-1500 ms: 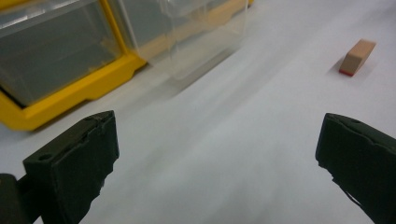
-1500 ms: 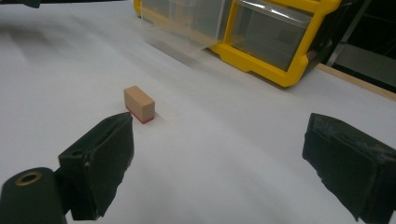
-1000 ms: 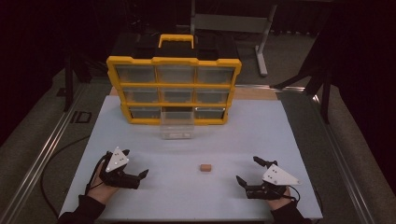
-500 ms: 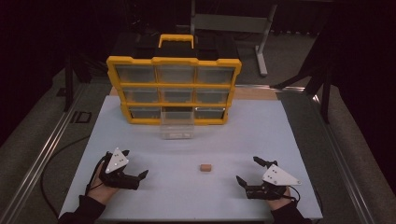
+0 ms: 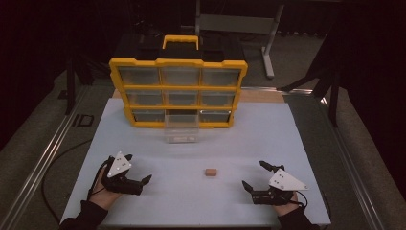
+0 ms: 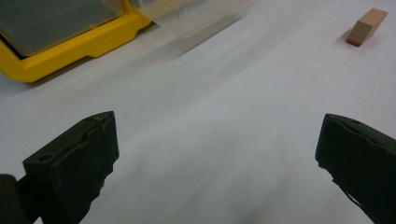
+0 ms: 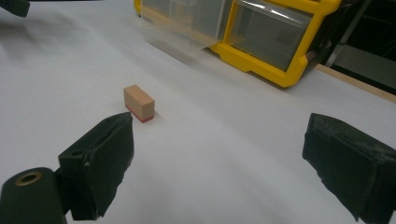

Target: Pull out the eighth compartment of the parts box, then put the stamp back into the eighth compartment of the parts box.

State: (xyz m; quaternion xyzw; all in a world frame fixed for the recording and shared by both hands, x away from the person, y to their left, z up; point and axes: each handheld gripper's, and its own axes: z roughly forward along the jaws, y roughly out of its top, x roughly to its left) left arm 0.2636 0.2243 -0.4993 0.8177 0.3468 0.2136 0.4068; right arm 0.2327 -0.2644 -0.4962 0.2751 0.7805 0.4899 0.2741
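Black tongs (image 5: 143, 182) with chunky matte jaws, grey three-cornered top plates, dark sleeves, black cables

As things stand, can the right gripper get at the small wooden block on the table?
Probably yes. The right gripper rests on the white table with its jaws wide open, and the wooden block lies apart from it with bare surface between. Nothing stands in the way.

A small tan wooden block (image 5: 210, 171) lies on the white table (image 5: 268, 134). The left gripper (image 5: 139, 183) and right gripper (image 5: 256, 178) flank it, jaws apart.
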